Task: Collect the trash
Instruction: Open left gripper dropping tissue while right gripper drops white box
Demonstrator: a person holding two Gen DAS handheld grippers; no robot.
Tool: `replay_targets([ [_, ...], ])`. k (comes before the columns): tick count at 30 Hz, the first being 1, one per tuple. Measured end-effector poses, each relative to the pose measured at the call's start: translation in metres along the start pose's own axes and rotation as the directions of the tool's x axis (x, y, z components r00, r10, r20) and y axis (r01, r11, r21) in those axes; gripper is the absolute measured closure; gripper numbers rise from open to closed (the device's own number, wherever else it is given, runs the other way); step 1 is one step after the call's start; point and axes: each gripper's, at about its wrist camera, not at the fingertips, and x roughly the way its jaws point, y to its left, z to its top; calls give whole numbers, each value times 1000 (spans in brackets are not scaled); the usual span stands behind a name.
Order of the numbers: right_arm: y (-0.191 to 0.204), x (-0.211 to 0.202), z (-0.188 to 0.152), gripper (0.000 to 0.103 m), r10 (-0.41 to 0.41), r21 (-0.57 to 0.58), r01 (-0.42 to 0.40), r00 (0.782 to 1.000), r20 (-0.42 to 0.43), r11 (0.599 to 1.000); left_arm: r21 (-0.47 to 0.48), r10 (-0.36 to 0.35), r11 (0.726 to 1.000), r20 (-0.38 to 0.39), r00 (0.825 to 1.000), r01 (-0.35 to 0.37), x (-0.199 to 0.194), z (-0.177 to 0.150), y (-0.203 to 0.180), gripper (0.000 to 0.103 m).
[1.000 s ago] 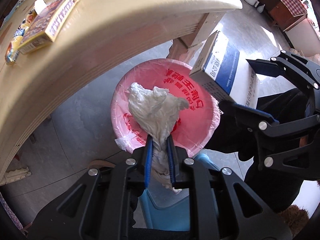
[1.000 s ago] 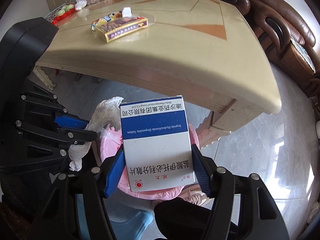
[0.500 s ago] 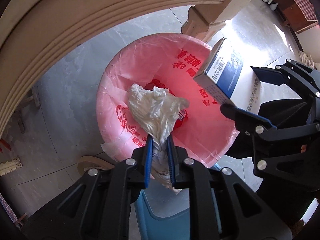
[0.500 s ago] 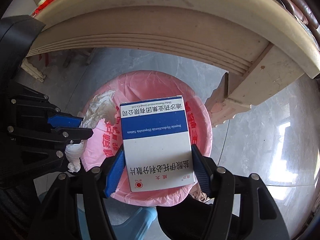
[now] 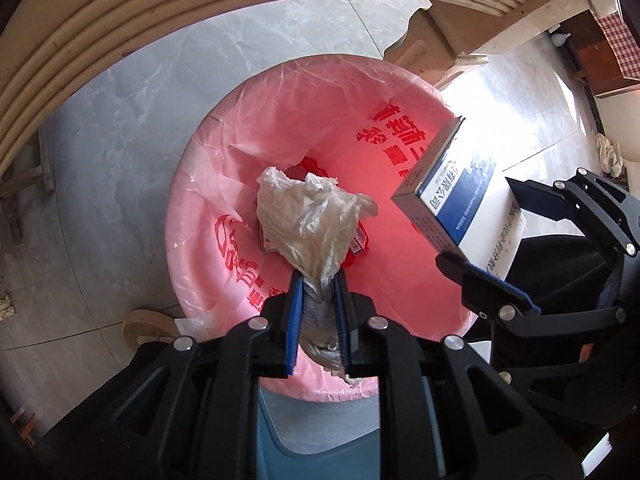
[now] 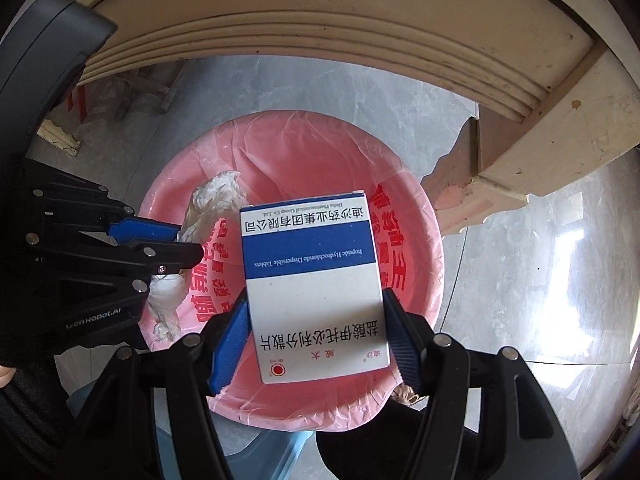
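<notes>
My left gripper (image 5: 318, 280) is shut on a crumpled white tissue (image 5: 310, 220) and holds it over the open mouth of a bin lined with a pink bag (image 5: 224, 184). My right gripper (image 6: 316, 300) is shut on a white and blue medicine box (image 6: 314, 280), held over the same pink-lined bin (image 6: 416, 248). The box (image 5: 452, 196) and right gripper (image 5: 520, 248) show at the right of the left wrist view. The tissue (image 6: 208, 208) and left gripper (image 6: 176, 248) show at the left of the right wrist view. Some red and white trash lies at the bin's bottom, partly hidden by the tissue.
A cream wooden table's moulded edge (image 5: 100, 40) arches over the bin, with its leg (image 6: 500, 176) just right of the bin. Grey tiled floor (image 5: 120, 140) surrounds the bin. A blue plastic stool (image 5: 320, 440) sits below the grippers.
Both grippers have dropped below the table edge and moved in over the bin, which now looks larger. The tabletop with its boxes has left the view. Both grips are unchanged.
</notes>
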Motion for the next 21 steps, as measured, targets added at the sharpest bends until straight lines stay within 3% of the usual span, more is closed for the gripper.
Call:
replay_targets([
  [6, 3, 5, 3, 41, 8, -6, -8, 1000, -5, 1000, -1, 9, 1000, 3, 1000, -9, 1, 0, 2, 87],
  [8, 4, 8, 3, 41, 8, -11, -8, 1000, -10, 1000, -8, 7, 1000, -7, 1000, -7, 3, 1, 3, 81],
  [10, 5, 9, 3, 40, 5, -15, -5, 1000, -15, 1000, -11, 18, 1000, -18, 1000, -19, 4, 2, 5, 58],
  [12, 7, 11, 3, 40, -1, -19, 0, 1000, -18, 1000, -23, 36, 999, -29, 999, -36, 6, 4, 7, 47],
  [18, 9, 11, 3, 39, -4, -21, 3, 1000, -21, 1000, -33, 33, 999, -33, 999, -34, 8, 6, 10, 40],
  [21, 11, 11, 3, 28, -14, -27, 13, 1000, -16, 1000, -24, 36, 999, -33, 999, -37, 6, 4, 10, 40],
])
